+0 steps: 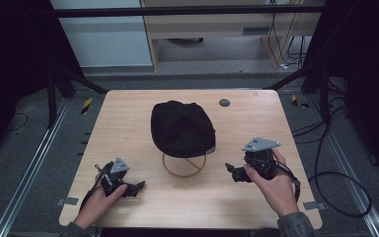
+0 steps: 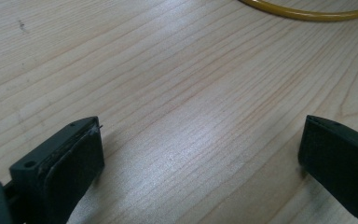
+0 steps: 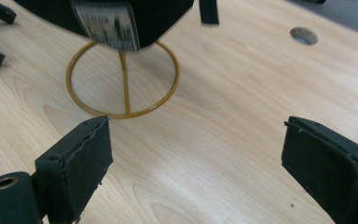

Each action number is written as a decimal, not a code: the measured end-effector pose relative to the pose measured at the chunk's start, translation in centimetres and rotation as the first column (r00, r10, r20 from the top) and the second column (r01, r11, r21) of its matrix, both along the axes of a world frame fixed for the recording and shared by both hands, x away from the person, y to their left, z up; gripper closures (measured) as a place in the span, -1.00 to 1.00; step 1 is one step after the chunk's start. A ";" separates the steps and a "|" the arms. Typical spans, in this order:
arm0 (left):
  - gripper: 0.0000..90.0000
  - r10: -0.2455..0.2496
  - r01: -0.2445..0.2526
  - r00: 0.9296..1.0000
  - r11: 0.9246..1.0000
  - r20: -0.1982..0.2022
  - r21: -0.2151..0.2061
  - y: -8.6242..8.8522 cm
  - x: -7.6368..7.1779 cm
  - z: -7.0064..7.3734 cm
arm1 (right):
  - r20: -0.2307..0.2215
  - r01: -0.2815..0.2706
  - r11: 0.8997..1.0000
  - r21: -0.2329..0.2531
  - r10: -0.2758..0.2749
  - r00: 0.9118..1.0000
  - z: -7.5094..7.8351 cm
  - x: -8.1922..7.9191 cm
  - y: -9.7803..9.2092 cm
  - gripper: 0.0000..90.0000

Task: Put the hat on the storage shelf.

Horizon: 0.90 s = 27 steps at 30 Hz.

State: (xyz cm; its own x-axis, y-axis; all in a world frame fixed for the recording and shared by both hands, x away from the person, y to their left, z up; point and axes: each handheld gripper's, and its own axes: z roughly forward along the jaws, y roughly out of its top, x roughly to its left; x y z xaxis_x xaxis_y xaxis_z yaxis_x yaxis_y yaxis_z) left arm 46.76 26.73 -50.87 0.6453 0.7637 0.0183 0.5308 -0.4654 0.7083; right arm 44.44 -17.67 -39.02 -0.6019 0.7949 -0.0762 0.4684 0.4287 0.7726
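1. A black cap (image 1: 182, 127) sits on a yellow wire stand (image 1: 184, 165) near the middle of the wooden counter (image 1: 128, 123); it covers the top of the stand, so only the stand's ring base and cross-wire show below it on the person's side.
2. The left tongs (image 1: 137, 187) lie low over the counter, to the left of the stand and nearer the person than the cap. In the left gripper view the jaws stand wide apart with nothing but bare wood between them, and a curve of the stand's ring (image 2: 307, 13) runs along the top edge.
3. The right tongs (image 1: 231, 170) sit to the right of the stand, held in the person's right hand (image 1: 271, 185). In the right gripper view the jaws are also spread wide and hold nothing; they face the ring base (image 3: 123, 79), with the cap's underside and a pale label (image 3: 106, 23) hanging above it.
4. A round grey hole (image 1: 224, 102) lies in the counter beyond the cap, to its right.
5. As I judge it, this is the approach step: both tongs are ready on either side of the stand, and neither touches the cap.
6. The next move probably calls for raising the tongs to the cap's lower edge, closing on the fabric from both sides and lifting it straight up, so that the light stand does not tip.
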 end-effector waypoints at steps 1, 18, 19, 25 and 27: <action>-1.00 0.000 0.000 1.000 1.000 0.000 0.000 0.0 0.0 0.0 | 0.000 0.000 1.000 0.000 0.000 1.000 0.0 0.0 0.0 -0.81; -1.00 0.000 0.000 1.000 1.000 0.000 0.000 0.0 0.0 0.0 | -0.082 0.040 0.998 0.044 -0.036 0.996 -7.5 0.0 -0.2 -0.80; -1.00 0.000 0.000 1.000 1.000 0.000 0.000 0.0 0.0 0.0 | -0.086 0.039 0.998 0.041 -0.036 0.996 -7.7 0.0 -0.2 -0.80; -1.00 -0.001 0.001 1.000 1.000 0.000 0.000 0.0 0.0 0.0 | -0.100 0.060 0.997 0.046 -0.055 0.993 -8.9 0.3 -0.4 -0.79; -1.00 -0.001 0.001 1.000 1.000 0.000 -0.001 0.0 0.0 0.0 | -0.104 0.063 0.997 0.045 -0.058 0.993 -9.0 0.3 -0.4 -0.79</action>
State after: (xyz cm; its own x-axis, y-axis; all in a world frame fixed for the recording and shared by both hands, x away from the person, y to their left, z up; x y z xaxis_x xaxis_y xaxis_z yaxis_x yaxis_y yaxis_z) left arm 46.76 26.73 -50.87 0.6460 0.7631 0.0176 0.5306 -0.4655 0.7083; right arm 44.74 -18.08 -48.03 -0.5549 0.8316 0.0226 0.5705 0.3606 0.7379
